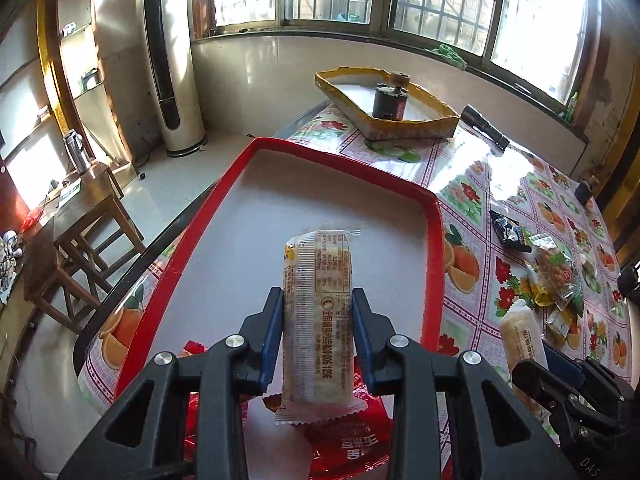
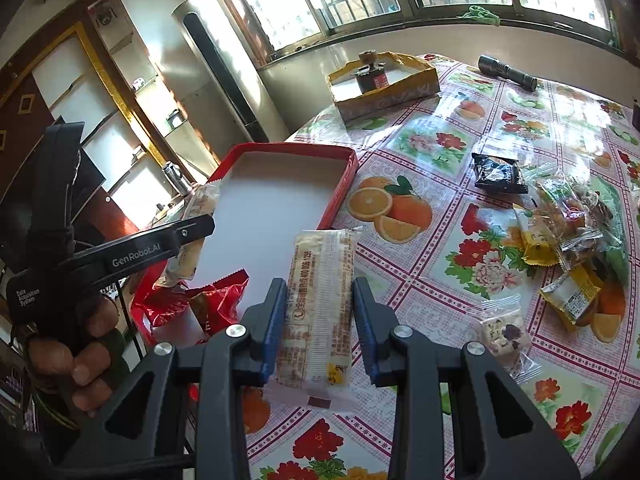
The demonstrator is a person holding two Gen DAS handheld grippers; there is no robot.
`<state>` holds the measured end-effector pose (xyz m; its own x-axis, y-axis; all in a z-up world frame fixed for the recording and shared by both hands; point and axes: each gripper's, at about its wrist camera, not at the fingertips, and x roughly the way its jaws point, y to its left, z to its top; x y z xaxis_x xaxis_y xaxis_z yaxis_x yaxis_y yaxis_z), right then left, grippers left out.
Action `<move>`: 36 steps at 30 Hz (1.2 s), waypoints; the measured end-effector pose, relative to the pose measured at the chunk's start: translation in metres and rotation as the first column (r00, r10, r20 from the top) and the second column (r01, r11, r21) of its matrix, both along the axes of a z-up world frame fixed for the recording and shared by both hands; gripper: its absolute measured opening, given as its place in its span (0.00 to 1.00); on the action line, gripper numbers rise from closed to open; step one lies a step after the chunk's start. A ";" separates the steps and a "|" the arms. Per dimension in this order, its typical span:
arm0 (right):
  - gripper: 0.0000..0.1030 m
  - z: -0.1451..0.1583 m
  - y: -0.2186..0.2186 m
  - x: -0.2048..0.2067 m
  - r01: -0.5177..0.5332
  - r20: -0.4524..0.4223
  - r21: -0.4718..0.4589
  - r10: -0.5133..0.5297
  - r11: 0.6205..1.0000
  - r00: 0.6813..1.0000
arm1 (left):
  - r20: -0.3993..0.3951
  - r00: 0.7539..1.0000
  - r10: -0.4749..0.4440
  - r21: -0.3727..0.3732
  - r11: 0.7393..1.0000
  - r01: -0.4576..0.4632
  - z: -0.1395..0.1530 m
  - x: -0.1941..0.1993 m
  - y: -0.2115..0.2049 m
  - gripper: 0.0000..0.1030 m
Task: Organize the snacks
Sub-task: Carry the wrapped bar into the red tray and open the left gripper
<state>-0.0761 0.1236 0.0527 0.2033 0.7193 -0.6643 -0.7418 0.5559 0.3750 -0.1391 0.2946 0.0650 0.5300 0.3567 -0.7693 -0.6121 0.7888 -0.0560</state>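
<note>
I find my left claw (image 1: 318,300) pinching a pale wrapped snack bar (image 1: 318,320) upright between its blue pads, held over the white floor of the red-rimmed tray (image 1: 434,216), with a red snack packet (image 1: 352,436) lying in the tray's near end below it. My right claw (image 2: 320,292) pinches a second snack bar (image 2: 320,304) of the same kind above the counter (image 2: 420,216), just beside the tray's near corner; loose snacks (image 2: 560,216) lie heaped on the floral cloth to the right, and a yellow box (image 2: 384,80) stands well apart by the window
</note>
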 end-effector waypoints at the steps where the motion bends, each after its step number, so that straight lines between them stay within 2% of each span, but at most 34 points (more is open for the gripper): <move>1: 0.35 0.000 0.001 0.000 -0.001 -0.002 -0.001 0.001 1.000 1.000 | 0.000 1.000 0.001 -0.001 1.000 -0.001 0.000 0.000 0.001 0.31; 14: 0.35 -0.008 0.014 0.002 -0.016 -0.034 0.008 0.016 1.000 0.999 | 0.009 1.000 -0.007 -0.005 1.000 0.007 0.000 0.000 0.006 0.31; 22: 0.35 -0.006 0.053 0.007 -0.067 -0.058 0.056 0.070 0.996 0.996 | 0.006 0.999 0.053 0.002 0.999 -0.053 0.003 -0.007 0.029 0.31; 28: 0.35 -0.005 0.083 0.014 -0.088 -0.060 0.079 0.093 0.993 0.994 | -0.016 0.998 0.064 0.012 0.998 -0.064 -0.002 -0.002 0.038 0.31; 36: 0.35 -0.026 0.121 0.018 -0.129 -0.065 0.028 0.130 0.991 0.989 | -0.071 0.995 0.076 -0.012 0.997 -0.077 -0.022 0.006 0.055 0.31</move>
<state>-0.0578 0.2444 0.0267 0.0633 0.7526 -0.6554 -0.7798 0.4471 0.4381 -0.1329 0.3494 0.0429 0.4462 0.3825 -0.8091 -0.6736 0.7388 -0.0222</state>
